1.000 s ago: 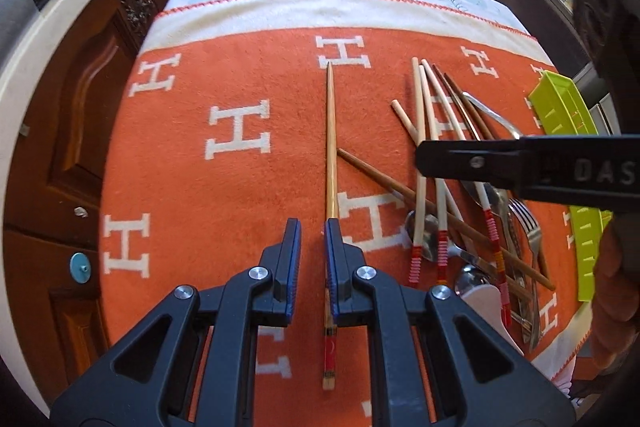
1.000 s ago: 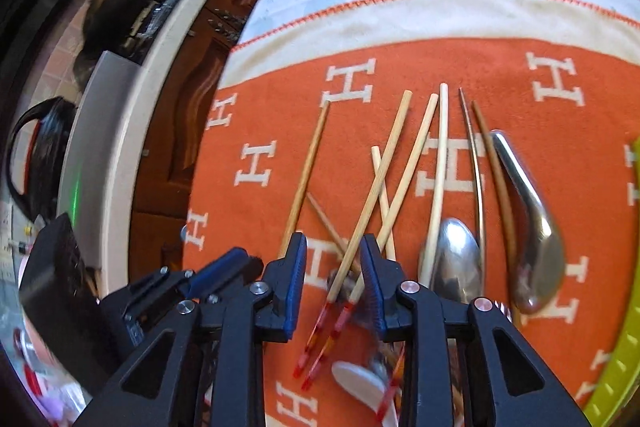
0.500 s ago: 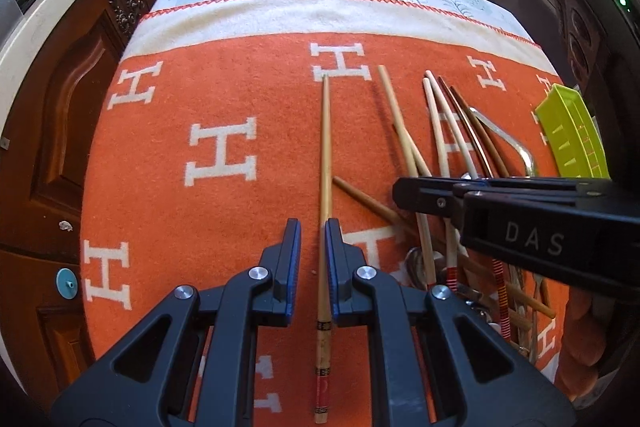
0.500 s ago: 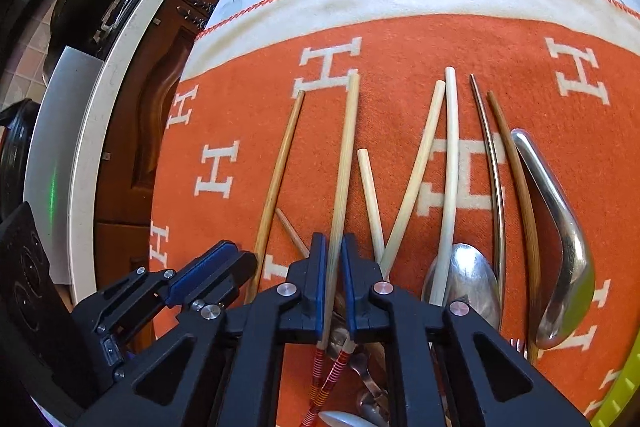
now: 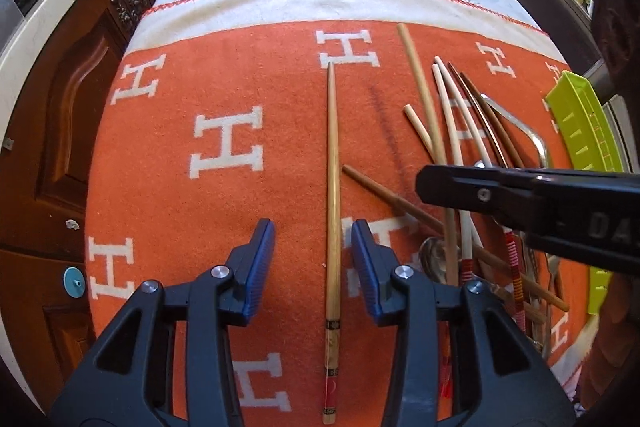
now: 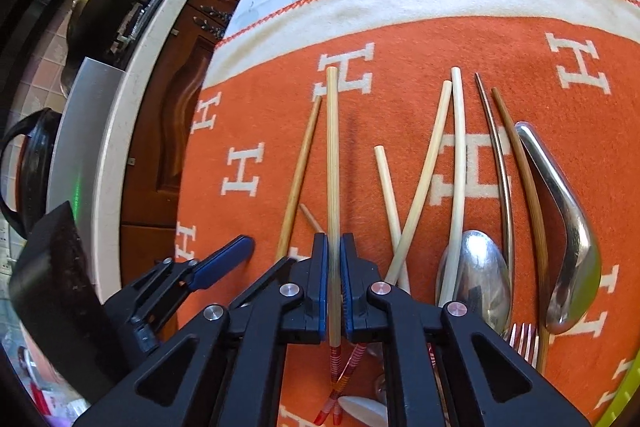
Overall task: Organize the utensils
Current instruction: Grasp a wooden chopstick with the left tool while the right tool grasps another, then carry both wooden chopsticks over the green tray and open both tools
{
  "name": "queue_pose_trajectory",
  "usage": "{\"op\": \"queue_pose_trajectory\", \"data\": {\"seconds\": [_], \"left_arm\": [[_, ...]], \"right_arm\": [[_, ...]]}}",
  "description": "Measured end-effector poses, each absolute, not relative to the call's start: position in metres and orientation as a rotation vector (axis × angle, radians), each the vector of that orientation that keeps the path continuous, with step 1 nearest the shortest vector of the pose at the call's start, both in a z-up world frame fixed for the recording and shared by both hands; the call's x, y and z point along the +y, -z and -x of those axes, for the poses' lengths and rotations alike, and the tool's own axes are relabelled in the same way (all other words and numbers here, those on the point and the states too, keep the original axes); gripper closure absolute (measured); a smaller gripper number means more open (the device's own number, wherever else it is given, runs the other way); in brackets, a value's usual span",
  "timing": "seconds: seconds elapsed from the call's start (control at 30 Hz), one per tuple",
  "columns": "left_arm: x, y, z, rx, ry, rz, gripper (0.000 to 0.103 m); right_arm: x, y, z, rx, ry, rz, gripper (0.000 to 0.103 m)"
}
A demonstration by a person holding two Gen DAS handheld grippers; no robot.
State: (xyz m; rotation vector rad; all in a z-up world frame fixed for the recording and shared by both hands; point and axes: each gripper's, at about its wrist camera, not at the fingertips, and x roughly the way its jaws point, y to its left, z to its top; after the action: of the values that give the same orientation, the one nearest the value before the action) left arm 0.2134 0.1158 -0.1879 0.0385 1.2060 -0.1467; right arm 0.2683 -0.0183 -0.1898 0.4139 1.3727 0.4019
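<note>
A brown chopstick [image 5: 334,187] with a red-banded end lies straight on the orange cloth [image 5: 224,219]. My left gripper [image 5: 314,255] straddles it; its jaws are opening and the blue pads [image 5: 260,263] stand clear of the stick. In the right wrist view my right gripper [image 6: 334,267] is shut on a pale bamboo chopstick [image 6: 333,147] with a red-striped end, which points away along the cloth. That gripper shows as a black bar [image 5: 520,195] in the left wrist view, above the heap of utensils [image 5: 472,187].
Several more chopsticks [image 6: 458,167], a steel spoon [image 6: 480,279], a bent-handled steel spoon [image 6: 568,227], a fork [image 6: 522,339] and a white spoon [image 6: 360,409] lie right of the held stick. A lime-green tray [image 5: 580,123] stands at the cloth's right edge. Dark wooden cabinets surround the table.
My left gripper has opened and let go of the brown chopstick, which now rests on the cloth. My right gripper has shut on a pale chopstick and swung it out of the heap.
</note>
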Motion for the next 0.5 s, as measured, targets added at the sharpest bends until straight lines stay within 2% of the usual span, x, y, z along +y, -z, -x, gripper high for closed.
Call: {"op": "queue_pose_trajectory", "data": {"seconds": [0.03,0.07,0.3,0.5], "left_arm": [[0.116,0.188,-0.214,1.203,0.137,-0.042,0.078],[0.115,0.187,-0.214,1.198,0.127,-0.045,0.099],[0.122,0.17,-0.204,1.199,0.102,0.031,0.099],[0.116,0.122,-0.177,1.138,0.142,0.081,0.099]], "right_arm": [[-0.02,0.187,-0.267,1.367,-0.408,-0.422,0.097],[-0.022,0.185,-0.266,1.362,-0.413,-0.43,0.097],[-0.036,0.161,-0.251,1.31,-0.459,-0.481,0.097],[-0.056,0.127,-0.23,1.245,-0.494,-0.514,0.097]]}}
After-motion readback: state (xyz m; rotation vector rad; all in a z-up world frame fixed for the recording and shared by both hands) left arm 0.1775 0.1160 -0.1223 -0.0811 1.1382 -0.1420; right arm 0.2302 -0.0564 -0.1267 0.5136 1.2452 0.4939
